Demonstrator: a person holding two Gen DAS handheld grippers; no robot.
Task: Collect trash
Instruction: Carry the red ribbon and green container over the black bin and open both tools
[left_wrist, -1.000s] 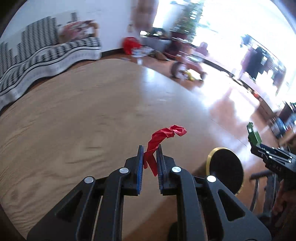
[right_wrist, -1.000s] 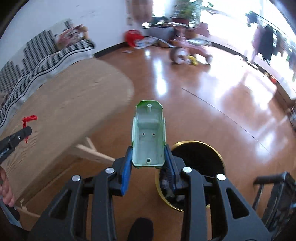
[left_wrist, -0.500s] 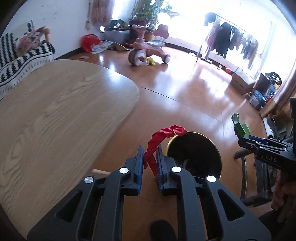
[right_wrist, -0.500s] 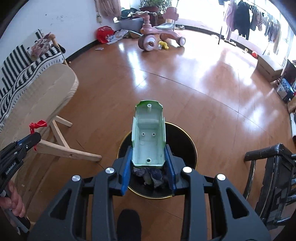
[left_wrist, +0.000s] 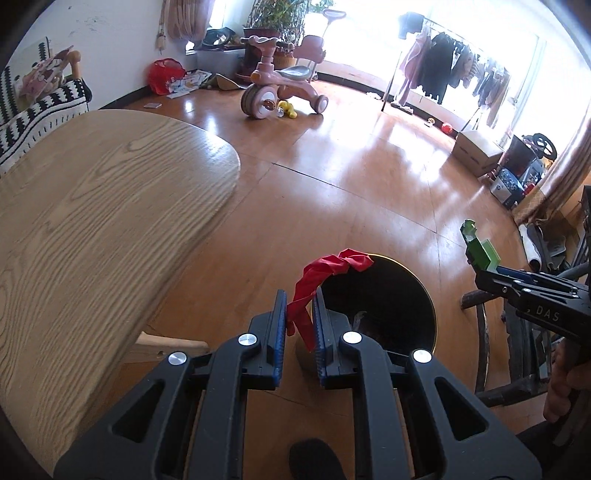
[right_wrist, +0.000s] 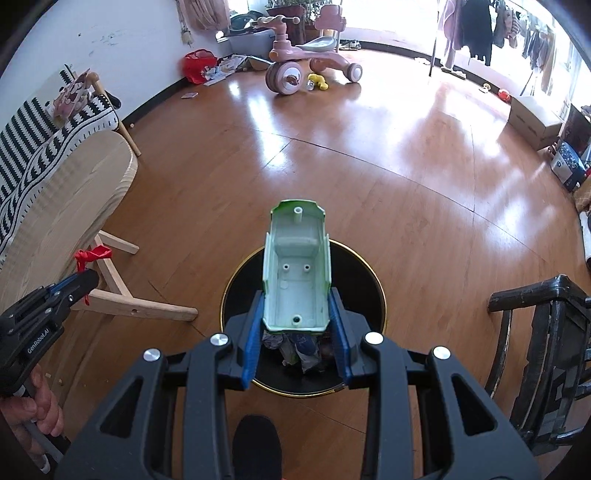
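My left gripper (left_wrist: 300, 309) is shut on a red scrap of balloon (left_wrist: 321, 275) and holds it beside the left rim of a round black trash bin with a gold rim (left_wrist: 430, 306) on the floor. My right gripper (right_wrist: 295, 306) is shut on a pale green plastic toy shell (right_wrist: 297, 269) and holds it right above the same bin (right_wrist: 380, 291), which has crumpled trash inside. The left gripper with the red scrap also shows at the left of the right wrist view (right_wrist: 83, 275); the right gripper with the green piece shows in the left wrist view (left_wrist: 480, 258).
A light wooden oval table (left_wrist: 92, 221) stands left of the bin, its legs (right_wrist: 122, 295) close to it. A black chair (right_wrist: 546, 332) stands to the right. A pink tricycle (left_wrist: 280, 85), a striped sofa (right_wrist: 44, 125) and boxes lie farther off on the wooden floor.
Both grippers have swung off the table toward the bin. The bin now sits directly under the right gripper and just ahead of the left one. Both still hold their items.
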